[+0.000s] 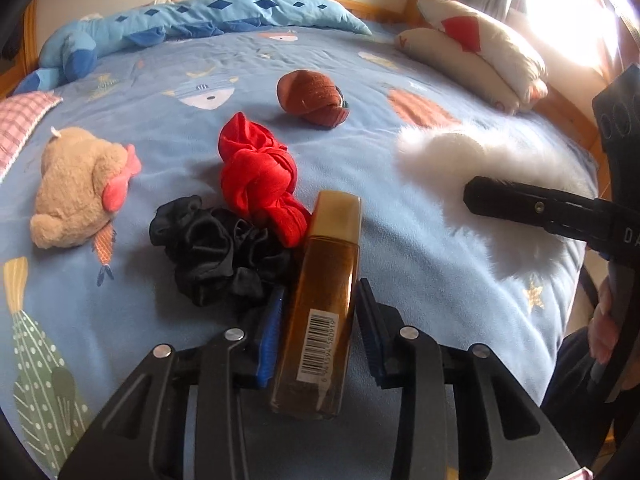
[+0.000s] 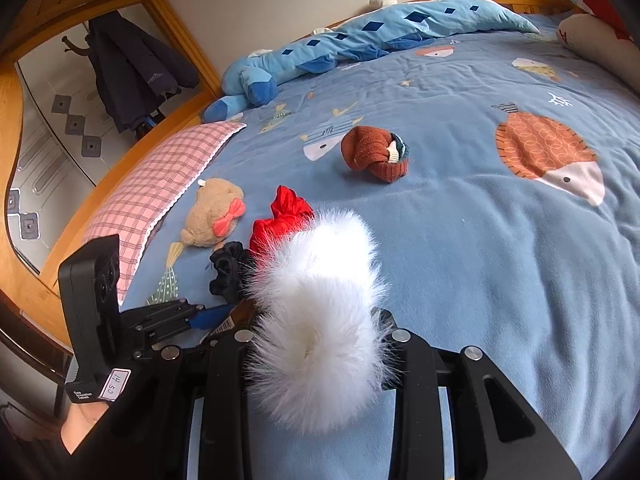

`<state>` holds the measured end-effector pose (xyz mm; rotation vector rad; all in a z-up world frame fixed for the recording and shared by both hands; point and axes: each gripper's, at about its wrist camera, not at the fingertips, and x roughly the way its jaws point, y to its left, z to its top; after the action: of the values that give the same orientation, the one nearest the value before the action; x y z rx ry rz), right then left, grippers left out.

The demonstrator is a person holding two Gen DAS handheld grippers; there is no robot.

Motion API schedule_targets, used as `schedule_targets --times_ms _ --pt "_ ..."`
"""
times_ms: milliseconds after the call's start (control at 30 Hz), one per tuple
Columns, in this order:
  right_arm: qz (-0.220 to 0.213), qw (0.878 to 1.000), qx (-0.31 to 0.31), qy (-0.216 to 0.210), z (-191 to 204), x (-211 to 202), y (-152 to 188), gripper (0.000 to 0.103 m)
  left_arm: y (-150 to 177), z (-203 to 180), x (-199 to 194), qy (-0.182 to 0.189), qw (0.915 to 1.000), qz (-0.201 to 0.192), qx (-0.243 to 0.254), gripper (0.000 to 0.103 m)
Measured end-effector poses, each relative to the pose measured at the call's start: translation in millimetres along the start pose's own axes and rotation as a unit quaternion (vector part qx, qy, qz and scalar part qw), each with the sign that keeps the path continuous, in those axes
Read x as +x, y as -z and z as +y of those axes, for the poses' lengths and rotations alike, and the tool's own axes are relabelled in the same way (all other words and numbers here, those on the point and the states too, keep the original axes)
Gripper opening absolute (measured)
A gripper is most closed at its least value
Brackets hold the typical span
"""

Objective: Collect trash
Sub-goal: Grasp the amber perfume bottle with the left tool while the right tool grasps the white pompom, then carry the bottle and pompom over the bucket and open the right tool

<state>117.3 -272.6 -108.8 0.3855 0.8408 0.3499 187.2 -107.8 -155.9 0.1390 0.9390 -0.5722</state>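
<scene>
Now the left tool [image 1: 320, 312] is squeezing the brown bottle [image 1: 320, 304] at 6 o'clock on the bed [image 1: 460, 248], the right tool [image 2: 316, 340] is pinching the white fluffy thing [image 2: 316, 320], so lifting slowly seems best.

Bedroom in home, likely child's. Most of each frame filled by bed with blue fish-print blanket [image 1: 420, 248]. Wooden bed frame [image 2: 120, 184] seen at left. Pink checked pillow [image 2: 160, 200] at left edge, long blue stuffed toy [image 1: 192, 24] at top, small tan plush toy [image 1: 76, 188] at left. Dark coat [image 2: 132, 68] hung at upper left.
</scene>
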Motion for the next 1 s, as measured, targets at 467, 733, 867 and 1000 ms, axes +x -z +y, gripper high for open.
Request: schedule_targets --times_ms 467,733,867,1000 --pt "-0.039 0.999 -0.002 -0.007 2.3 -55.1 17.2 0.029 3.5 -34.2 -44.0 0.043 0.9984 -0.036 0.002 0.032" --pt "-0.036 0.999 0.021 0.002 -11.6 -67.0 34.1 0.029 19.1 -36.2 -7.0 0.002 1.0000 -0.005 -0.002 0.032" --pt "-0.034 0.999 0.019 0.005 -14.1 -66.7 34.5 0.029 15.2 -37.4 -4.0 -0.004 1.0000 -0.008 0.001 0.033" --pt "-0.036 0.999 0.022 0.000 -14.9 -63.7 32.4 0.029 12.3 -40.5 10.0 -0.015 0.9998 0.011 0.011 0.034"
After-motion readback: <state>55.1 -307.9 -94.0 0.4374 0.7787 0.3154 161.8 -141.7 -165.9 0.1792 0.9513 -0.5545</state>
